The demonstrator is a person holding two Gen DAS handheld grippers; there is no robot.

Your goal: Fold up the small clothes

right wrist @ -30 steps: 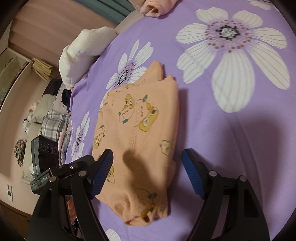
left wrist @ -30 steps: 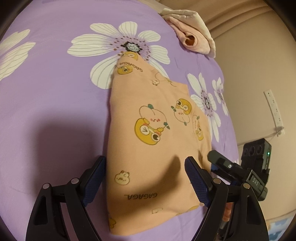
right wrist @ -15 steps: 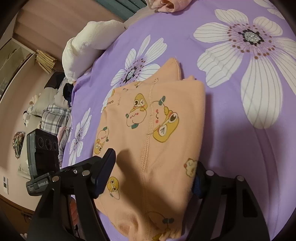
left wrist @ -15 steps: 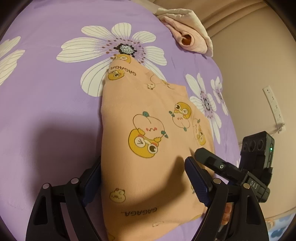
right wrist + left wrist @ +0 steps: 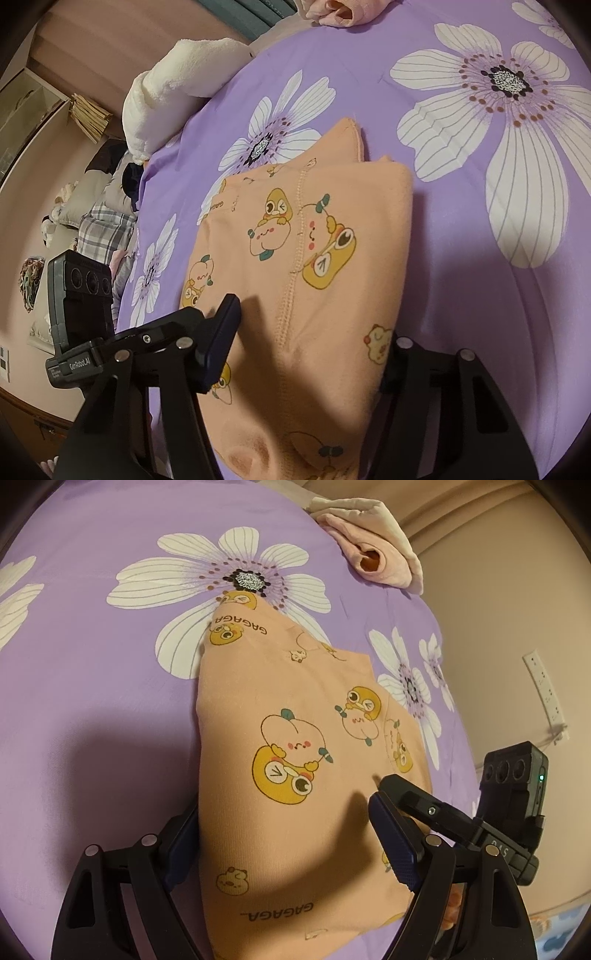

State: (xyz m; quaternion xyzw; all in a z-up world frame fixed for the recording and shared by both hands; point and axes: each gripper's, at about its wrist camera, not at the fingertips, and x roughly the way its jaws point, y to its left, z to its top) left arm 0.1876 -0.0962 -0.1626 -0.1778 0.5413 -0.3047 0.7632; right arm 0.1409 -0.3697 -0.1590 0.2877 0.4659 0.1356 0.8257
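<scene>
My right tool (image 5: 310,354): jaws have just been closing, garment between them, grip unclear.
My left tool (image 5: 288,845): spread wide, straddling the garment's near edge.
Peach garment (image 5: 295,775): folded, lying on the purple flowered bed (image 5: 92,664).

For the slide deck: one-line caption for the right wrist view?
Right gripper, jaws just closing, straddles the near end of a folded peach cartoon-print garment on a purple floral bedsheet.
</scene>
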